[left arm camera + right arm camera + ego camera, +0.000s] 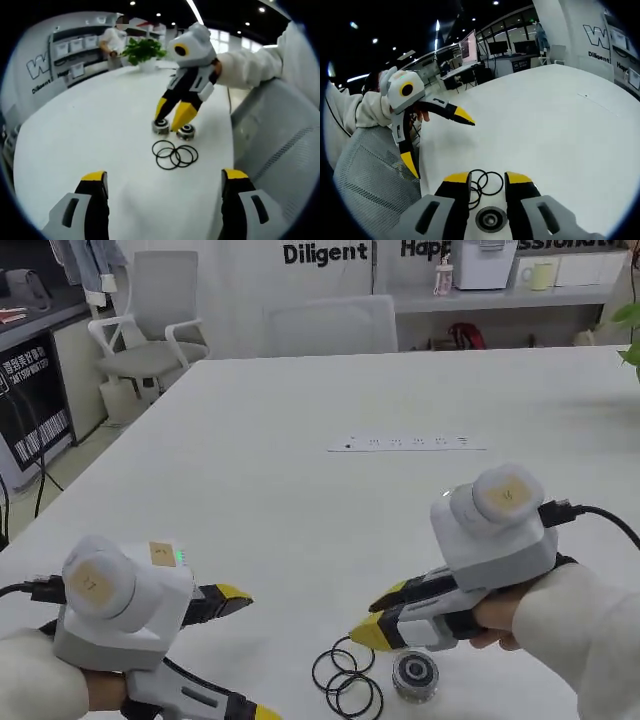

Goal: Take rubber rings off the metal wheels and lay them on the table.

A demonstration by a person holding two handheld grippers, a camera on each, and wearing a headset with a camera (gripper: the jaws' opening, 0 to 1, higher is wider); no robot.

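Right gripper view: right tongs (487,178) are hovering part-open astride a wheel (488,219), just beside loose rings (347,680) lying on the tabletop (300,510). Left tongs (164,174) are gaping wide, empty. Risk: the unsteadied wheel skidding into the rings when pinched.

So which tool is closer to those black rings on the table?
Right. The right tool hangs just beside the rings, with its tips nearly over them. The left tool is open and farther off on their other side.

metal wheels (161,126): 2 | rubber rings (175,155): 4 | office chairs (150,325): 2 | power strip (408,443): 1
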